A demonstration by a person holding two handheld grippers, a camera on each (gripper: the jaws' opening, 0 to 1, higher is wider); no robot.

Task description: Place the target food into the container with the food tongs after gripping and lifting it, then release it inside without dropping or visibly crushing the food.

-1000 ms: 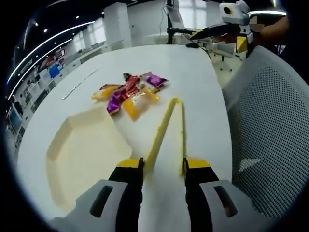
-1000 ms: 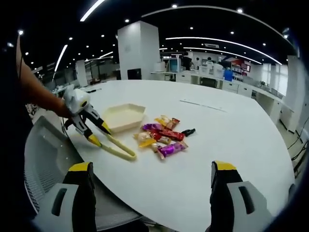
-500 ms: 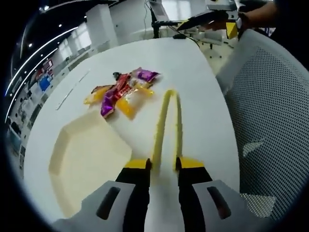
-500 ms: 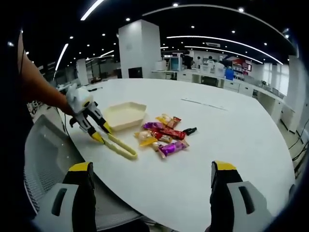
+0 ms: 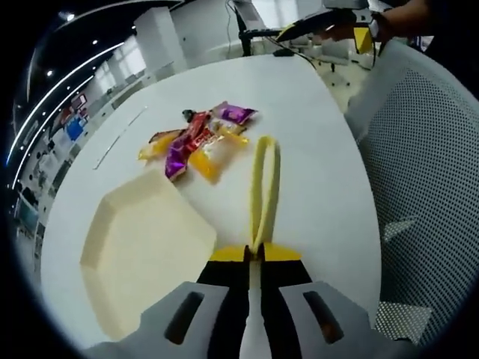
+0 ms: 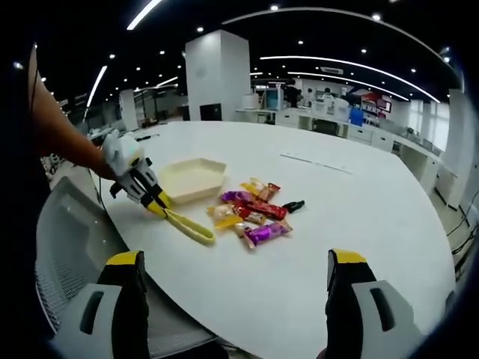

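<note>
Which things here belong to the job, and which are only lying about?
For the job: tongs clamped in the left gripper; snack packets; tray; right gripper, open.

Lying about: mesh chair; thin strip on the table.

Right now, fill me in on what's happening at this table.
A person's left claw is shut on the handle end of yellow food tongs, whose tips lie on the white table beside a pile of wrapped snacks. The cream tray sits beside them with nothing in it. The right claw hangs open, off the table's edge.
</note>
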